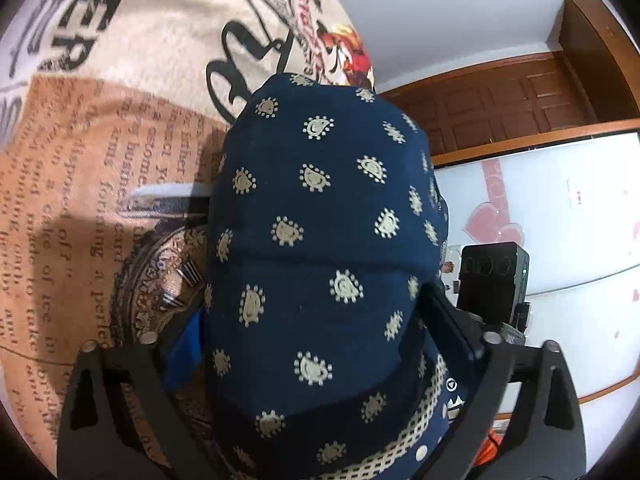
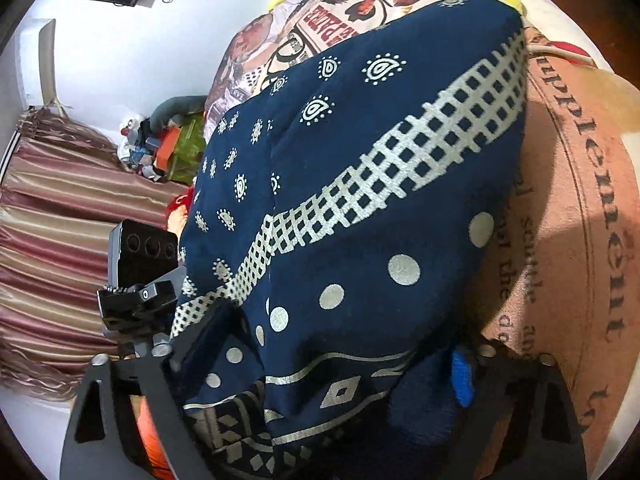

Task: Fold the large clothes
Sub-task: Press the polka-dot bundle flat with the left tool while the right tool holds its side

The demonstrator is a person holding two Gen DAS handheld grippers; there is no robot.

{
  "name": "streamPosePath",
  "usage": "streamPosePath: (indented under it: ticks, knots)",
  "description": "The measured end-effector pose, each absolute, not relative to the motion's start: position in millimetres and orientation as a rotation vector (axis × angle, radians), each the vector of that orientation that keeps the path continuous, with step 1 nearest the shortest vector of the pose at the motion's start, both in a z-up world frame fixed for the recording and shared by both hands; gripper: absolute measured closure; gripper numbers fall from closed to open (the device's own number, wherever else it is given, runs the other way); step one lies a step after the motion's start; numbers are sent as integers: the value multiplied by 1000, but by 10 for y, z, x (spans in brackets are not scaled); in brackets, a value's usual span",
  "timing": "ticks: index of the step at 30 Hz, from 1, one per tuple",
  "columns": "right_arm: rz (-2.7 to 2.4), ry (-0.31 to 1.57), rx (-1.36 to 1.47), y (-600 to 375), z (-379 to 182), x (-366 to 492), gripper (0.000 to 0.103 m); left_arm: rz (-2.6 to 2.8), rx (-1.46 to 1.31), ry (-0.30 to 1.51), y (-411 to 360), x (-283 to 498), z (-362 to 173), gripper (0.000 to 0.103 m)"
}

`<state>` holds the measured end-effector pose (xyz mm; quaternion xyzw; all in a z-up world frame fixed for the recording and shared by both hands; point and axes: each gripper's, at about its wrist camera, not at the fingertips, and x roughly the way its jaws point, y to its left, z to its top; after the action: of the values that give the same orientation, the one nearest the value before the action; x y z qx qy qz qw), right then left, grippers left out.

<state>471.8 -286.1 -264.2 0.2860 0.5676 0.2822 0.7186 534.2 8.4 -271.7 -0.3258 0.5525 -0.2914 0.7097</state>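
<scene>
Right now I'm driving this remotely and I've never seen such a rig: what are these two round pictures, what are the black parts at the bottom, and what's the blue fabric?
Each round picture comes from a fisheye camera on a hand-held gripper, looking forward along its two fingers. No robot arm is involved; a person carries one gripper in each hand.

The black parts are those fingers. The left gripper and the right gripper each pinch a bunch of the same navy patterned garment, lifted and draped between the fingers. The black box beside the cloth in the left view is apparently the other gripper's camera.

Underneath lies a newspaper-print bedspread. A wooden door and striped curtains are background.
</scene>
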Motion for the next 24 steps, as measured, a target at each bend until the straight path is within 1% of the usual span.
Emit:
streamPosePath:
  ticks: [2, 3, 5, 8, 12, 13, 17, 20, 21, 24]
  knots:
    - [628, 1247, 637, -2883, -2620, 4702, 39, -643, -691, 1206, 76, 5303, -2627, 16]
    - [633, 1240, 637, -2886, -2594, 4689, 42, -643, -682, 1200, 76, 5287, -2597, 18]
    - [638, 1222, 613, -2873, -2519, 4669, 55, -646, -658, 1187, 106, 5223, -2503, 21]
    - [650, 1182, 547, -2786, -2328, 4614, 64, -654, -644, 1153, 167, 5156, -2378, 25]
    - [676, 1146, 512, -2665, -2111, 4568, 69, -664, -634, 1095, 295, 5073, -2149, 28]
    - [698, 1132, 510, -2616, -2036, 4551, 73, -674, -644, 1085, 346, 5046, -2099, 29]
    - [724, 1074, 480, -2399, -1696, 4496, 74, -654, -665, 1068, 574, 4981, -1981, 29]
    - [704, 1103, 424, -2240, -1700, 4516, 73, -599, -633, 1103, 652, 4999, -2064, 29]
    - [693, 1115, 415, -2219, -1736, 4516, 71, -581, -622, 1124, 678, 4991, -2130, 29]
    - [606, 1200, 434, -2201, -2001, 4540, 61, -547, -574, 1177, 693, 4991, -2330, 29]
